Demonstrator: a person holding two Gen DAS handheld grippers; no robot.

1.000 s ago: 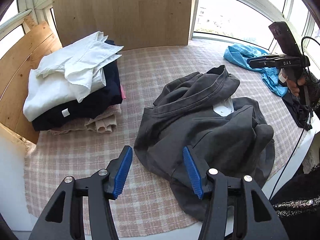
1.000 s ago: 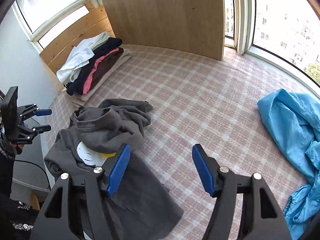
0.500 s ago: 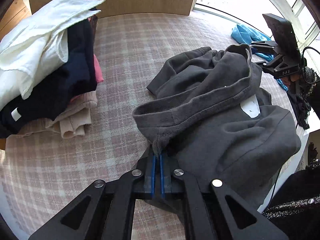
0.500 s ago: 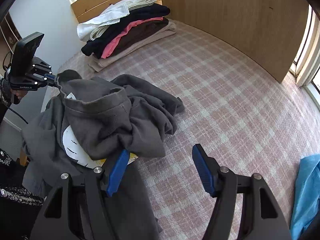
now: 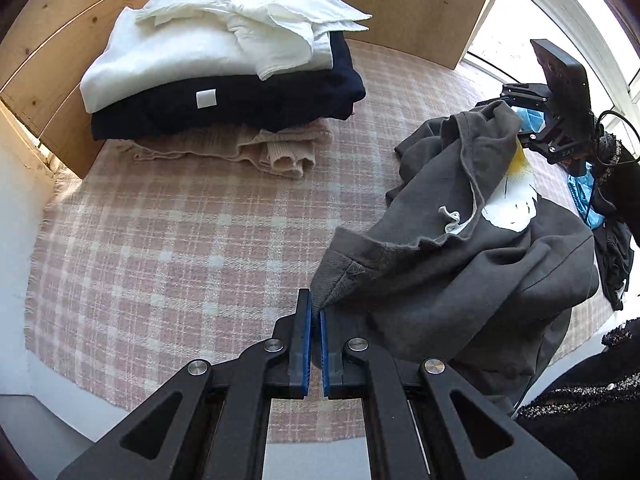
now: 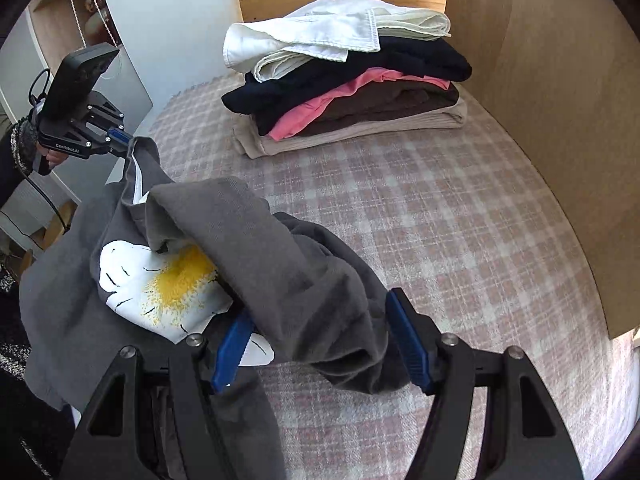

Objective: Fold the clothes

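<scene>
A dark grey sweatshirt (image 5: 460, 280) with a white and yellow print lies crumpled at the near edge of the pink plaid blanket (image 5: 160, 248). My left gripper (image 5: 315, 344) is shut on a ribbed hem corner of it and lifts that corner. In the right wrist view the sweatshirt (image 6: 248, 256) drapes between the open blue pads of my right gripper (image 6: 320, 344), and the left gripper (image 6: 116, 138) shows pinching the raised corner at far left. The right gripper (image 5: 532, 128) shows behind the sweatshirt in the left wrist view.
A stack of folded clothes (image 5: 224, 80), white on top, stands at the blanket's far side against wooden panels (image 6: 560, 120); it also shows in the right wrist view (image 6: 348, 76). A blue garment (image 5: 584, 196) lies partly hidden behind the sweatshirt at right.
My left gripper closed on the sweatshirt's hem corner and raised it. My right gripper moved in over the sweatshirt, and a fold now hangs between its open pads.
</scene>
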